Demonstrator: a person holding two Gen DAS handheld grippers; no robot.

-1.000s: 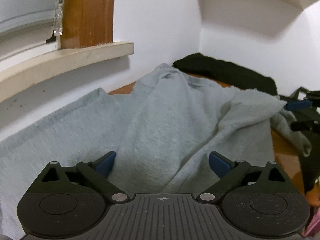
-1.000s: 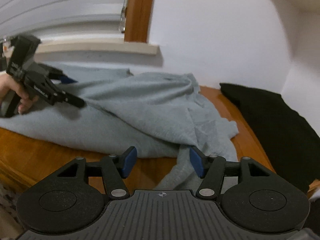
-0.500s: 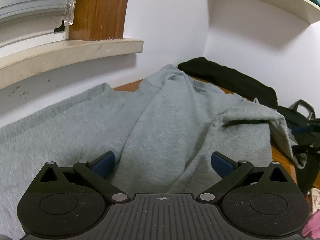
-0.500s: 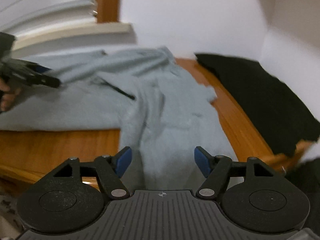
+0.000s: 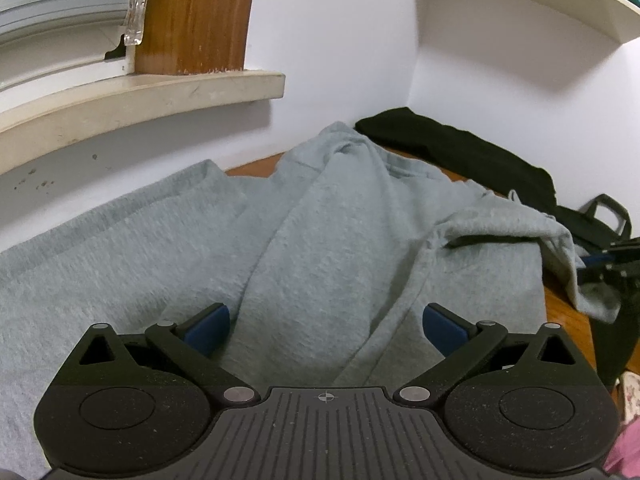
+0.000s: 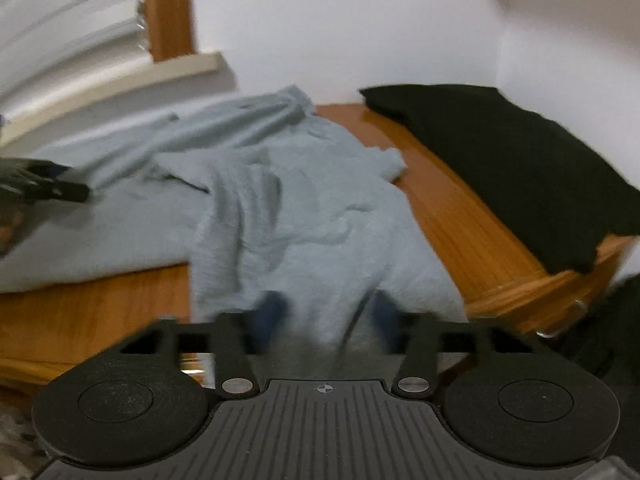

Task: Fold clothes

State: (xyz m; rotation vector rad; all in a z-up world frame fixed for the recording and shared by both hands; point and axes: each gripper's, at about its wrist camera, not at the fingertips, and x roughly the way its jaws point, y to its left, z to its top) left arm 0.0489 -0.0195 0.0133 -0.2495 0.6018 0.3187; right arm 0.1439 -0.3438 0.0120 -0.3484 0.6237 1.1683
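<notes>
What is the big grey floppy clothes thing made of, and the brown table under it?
The grey garment looks like soft, fuzzy sweatshirt knit: matte, nappy, with loose rounded folds. The brown table looks like varnished wood: orange-brown, fine lines, slightly shiny. It could be veneer.

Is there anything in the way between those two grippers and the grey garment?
Nothing visible. The left gripper hangs open right over the grey garment, and the right gripper is closing with a fold of it already between its jaws.

Walls: I see plain white walls [image 5: 340, 40] meeting in a corner.
Window: cream sill [image 5: 160, 92], wooden frame [image 5: 196, 16].
Furniture: wooden table [image 6: 452, 216]; white shelf [image 5: 540, 0] above.
</notes>
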